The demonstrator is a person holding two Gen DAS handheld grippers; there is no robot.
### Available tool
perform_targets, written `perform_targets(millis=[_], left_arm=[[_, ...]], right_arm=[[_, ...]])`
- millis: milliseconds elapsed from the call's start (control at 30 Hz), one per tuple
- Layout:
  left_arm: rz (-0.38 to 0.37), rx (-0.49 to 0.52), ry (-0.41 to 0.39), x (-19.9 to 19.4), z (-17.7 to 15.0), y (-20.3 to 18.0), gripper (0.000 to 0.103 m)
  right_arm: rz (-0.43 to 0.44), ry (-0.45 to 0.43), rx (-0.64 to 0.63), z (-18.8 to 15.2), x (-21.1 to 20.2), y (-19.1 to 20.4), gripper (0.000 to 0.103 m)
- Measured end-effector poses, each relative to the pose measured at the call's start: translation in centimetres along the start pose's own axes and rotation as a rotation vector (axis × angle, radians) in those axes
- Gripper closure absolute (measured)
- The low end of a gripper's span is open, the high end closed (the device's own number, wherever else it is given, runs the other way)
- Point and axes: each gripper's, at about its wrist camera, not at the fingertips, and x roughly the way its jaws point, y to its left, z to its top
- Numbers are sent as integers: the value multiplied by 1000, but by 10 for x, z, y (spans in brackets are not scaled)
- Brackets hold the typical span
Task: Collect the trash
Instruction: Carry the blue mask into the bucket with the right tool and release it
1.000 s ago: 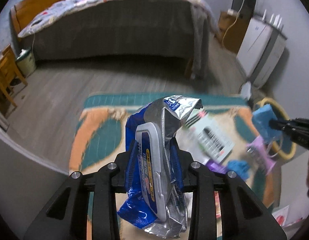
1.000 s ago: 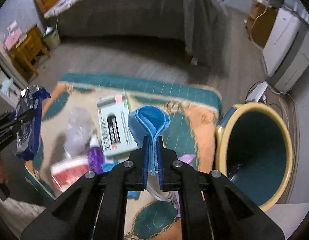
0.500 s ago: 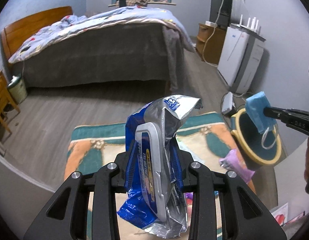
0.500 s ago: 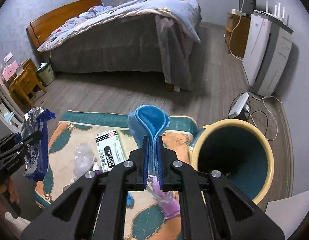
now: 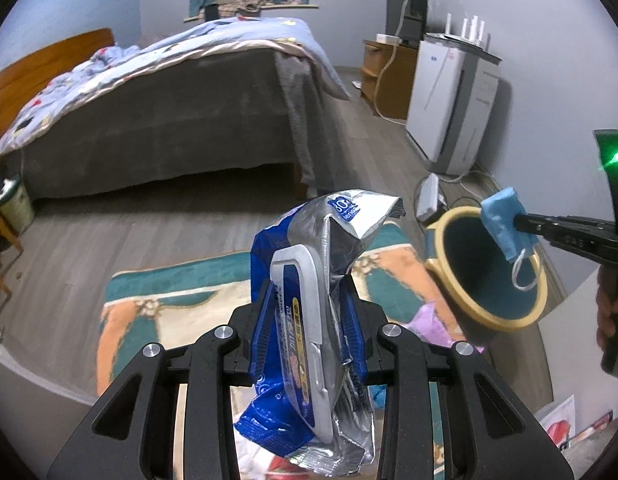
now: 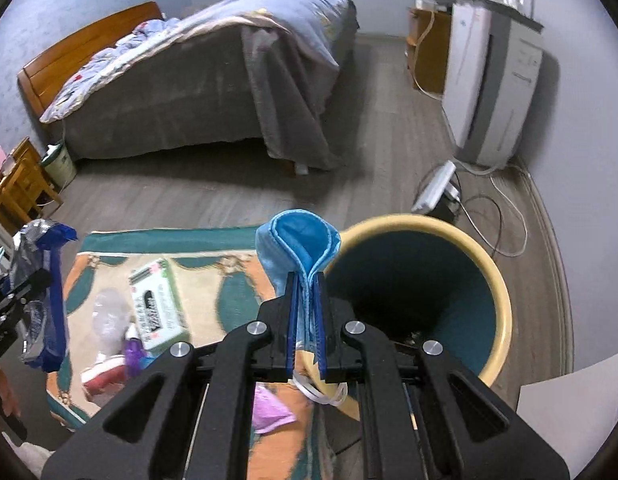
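Both tools are loaded and neither load is binned yet. The right tool (image 6: 307, 312) has its jaws pressed tight on a folded blue face mask (image 6: 299, 240), whose white ear loops dangle below the jaws, and it hangs at the near rim of the yellow bin (image 6: 497, 280), with the mask partly over the dark opening. The left tool (image 5: 307, 320) pinches a crumpled blue-and-silver wipes packet (image 5: 309, 300) upright between its pads, over the rug (image 5: 157, 300) and well short of the bin. Inside the bin something small seems to lie at the bottom, though the shadow there is too deep to be sure. Plenty is left on the rug: a white-and-green carton (image 6: 159, 304) near its middle, a clear plastic wrapper (image 6: 107, 312) beside it, a small purple bottle (image 6: 133, 352), a red-and-white pack (image 6: 103, 378) toward the near edge, and a pink scrap (image 6: 269, 406) close to the bin. By my reckoning the job is early to midway: two drops pending, then at least five pickups
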Motion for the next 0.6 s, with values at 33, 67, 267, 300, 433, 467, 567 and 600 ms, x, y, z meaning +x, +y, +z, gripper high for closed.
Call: perform_targets(millis=[33,67,267,300,433,467,567,600], left_arm=[[-3,12,1,2,0,-5,68],[-6,22,2,3,-1,-8,68],[-33,65,22,19,-4,-32,68],[-47,69,26,22,-5,-36,68],[-73,103,49,36,-8,-55,68],[-87,106,53,39,-8,-63,68],[-128,100,58,44,-6,-77,68],[-142,96,59,45,-7,-81,68]], right_arm=[[-10,3,13,0,3,-6,96],[-15,13,31,0,7,-13,96],[-70,37,71,-1,20,-36,96],[-79,46,73,-2,23,-40,96],[-85,66,101,-5,32,-56,96],[-91,69,107,-6,33,-60,96],[-123,80,123,-10,39,-72,96],[-137,83,119,-9,41,-74,96]])
